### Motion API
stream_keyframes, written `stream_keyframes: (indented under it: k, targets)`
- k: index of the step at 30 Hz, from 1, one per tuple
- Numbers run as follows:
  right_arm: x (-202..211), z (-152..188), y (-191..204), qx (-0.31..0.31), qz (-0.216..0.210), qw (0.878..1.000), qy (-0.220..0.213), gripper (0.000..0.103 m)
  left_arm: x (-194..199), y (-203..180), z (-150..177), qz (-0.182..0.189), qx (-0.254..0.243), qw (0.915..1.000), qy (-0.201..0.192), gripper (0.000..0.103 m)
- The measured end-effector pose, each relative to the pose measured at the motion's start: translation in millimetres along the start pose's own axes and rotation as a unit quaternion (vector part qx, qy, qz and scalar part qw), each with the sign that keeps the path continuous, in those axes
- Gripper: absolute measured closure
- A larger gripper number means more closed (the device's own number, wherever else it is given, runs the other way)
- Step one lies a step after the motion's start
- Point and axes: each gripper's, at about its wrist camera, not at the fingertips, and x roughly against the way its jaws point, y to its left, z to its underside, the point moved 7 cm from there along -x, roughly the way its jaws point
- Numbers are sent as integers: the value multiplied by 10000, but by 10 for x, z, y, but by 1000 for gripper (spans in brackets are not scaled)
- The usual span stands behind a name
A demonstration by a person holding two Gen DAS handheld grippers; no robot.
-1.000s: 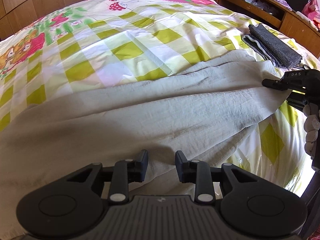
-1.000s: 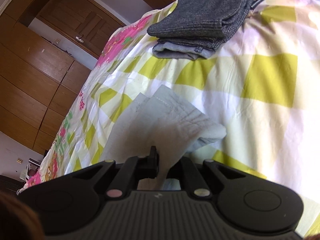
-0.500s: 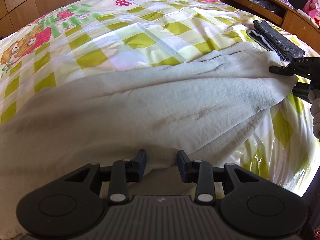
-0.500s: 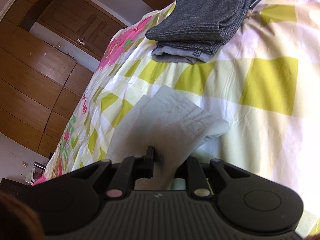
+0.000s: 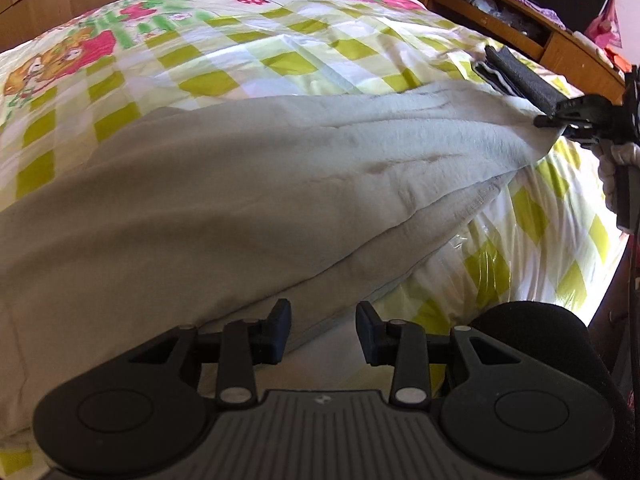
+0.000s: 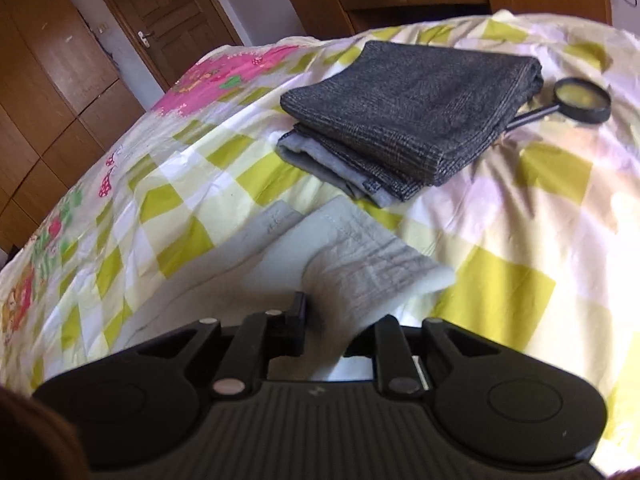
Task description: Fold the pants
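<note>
The right gripper (image 6: 336,330) has lifted the hem of the grey pants (image 5: 248,184), jaws loosened yet pinching cloth; the left gripper (image 5: 323,330) hangs open over the pants spread across the checked bedspread (image 5: 248,64).

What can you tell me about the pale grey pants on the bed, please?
The pale grey pants are of soft, crinkled, linen-like cloth with stitched hems. They lie stretched across the checked bedspread, folded lengthwise, with long creases along them. One end is raised off the bed between the fingers of the right gripper, near a stack of folded dark clothes. The left gripper is open over their near edge, not gripping.
</note>
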Motion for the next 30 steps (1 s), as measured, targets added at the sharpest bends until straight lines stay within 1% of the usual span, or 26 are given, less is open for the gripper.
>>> stream_keyframes:
  k: [2, 3, 4, 6, 8, 9, 10, 11, 12, 13, 14, 15, 16, 17, 18, 19, 20, 22, 23, 24, 25, 26, 27, 28, 29, 30]
  targets:
    - [322, 75, 178, 904, 380, 9945, -371, 85, 246, 240, 128, -201, 176, 9996, -90, 55]
    - [481, 160, 356, 1461, 447, 9869, -518, 85, 365, 397, 199, -326, 302, 9989, -132, 55]
    - [626, 276, 589, 2019, 333, 9769, -617, 85, 467, 533, 262, -449, 403, 9980, -175, 55]
    - [875, 621, 1161, 3024, -343, 9508, -581, 85, 669, 876, 427, -892, 523, 9944, -219, 55]
    - [1119, 1124, 1861, 3970, -1351, 9069, -413, 83, 808, 1194, 561, -1271, 530, 9901, -257, 55]
    - [1211, 1406, 2196, 4426, -1824, 8775, -282, 83, 850, 1311, 603, -1392, 533, 9885, -272, 55]
    - [1295, 1672, 2490, 4837, -2185, 8472, -228, 84, 889, 1451, 647, -1517, 511, 9866, -310, 55]
    - [1367, 1944, 2762, 5232, -2494, 8146, -216, 82, 911, 1546, 677, -1635, 439, 9850, -325, 55]
    - [1438, 2214, 3008, 5640, -2743, 7785, -234, 83, 935, 1621, 705, -1757, 282, 9834, -350, 55]
    - [1490, 2448, 3206, 5999, -2903, 7450, -278, 82, 949, 1660, 727, -1818, 127, 9826, -359, 54]
    - [1520, 2644, 3368, 6258, -3028, 7182, -295, 80, 962, 1714, 767, -1912, -42, 9809, -352, 54]
    - [1544, 2819, 3506, 6449, -3163, 6950, -303, 79, 970, 1760, 799, -2028, -159, 9785, -348, 54]
    - [1556, 2942, 3604, 6557, -3266, 6800, -322, 78, 981, 1813, 834, -2162, -280, 9753, -352, 54]
    - [1559, 3081, 3715, 6683, -3357, 6630, -315, 75, 977, 1857, 855, -2209, -341, 9740, -364, 54]
    - [1552, 3181, 3796, 6803, -3393, 6489, -305, 72, 963, 1894, 865, -2174, -357, 9747, -366, 54]
    - [1513, 3296, 3862, 6965, -3397, 6314, -303, 70, 943, 1905, 876, -2086, -383, 9766, -358, 54]
    - [1481, 3382, 3912, 7099, -3369, 6176, -323, 67, 922, 1900, 889, -2014, -470, 9777, -357, 54]
    - [1407, 3481, 4005, 7278, -3270, 6012, -448, 67, 887, 1887, 917, -2092, -742, 9744, -362, 54]
    - [1386, 3496, 4046, 7302, -3210, 6012, -478, 68, 858, 1880, 908, -2164, -869, 9717, -384, 54]
    - [1375, 3481, 4088, 7232, -3181, 6113, -456, 74, 847, 1887, 895, -2166, -904, 9712, -413, 54]
    - [1358, 3443, 4136, 7112, -3175, 6265, -310, 81, 844, 1899, 869, -2137, -889, 9718, -456, 54]
    - [1346, 3396, 4176, 6983, -3194, 6404, -150, 92, 858, 1915, 837, -2120, -860, 9721, -524, 56]
    - [1355, 3327, 4212, 6827, -3241, 6549, -6, 95, 895, 1928, 802, -2102, -829, 9722, -620, 59]
    - [1382, 3266, 4234, 6731, -3268, 6634, 65, 98, 940, 1950, 759, -2073, -797, 9725, -707, 69]
    - [1425, 3204, 4264, 6643, -3284, 6713, 105, 100, 998, 1978, 712, -2073, -748, 9721, -798, 74]
    - [1495, 3135, 4301, 6538, -3325, 6797, 119, 100, 1074, 2005, 670, -2097, -698, 9709, -918, 74]
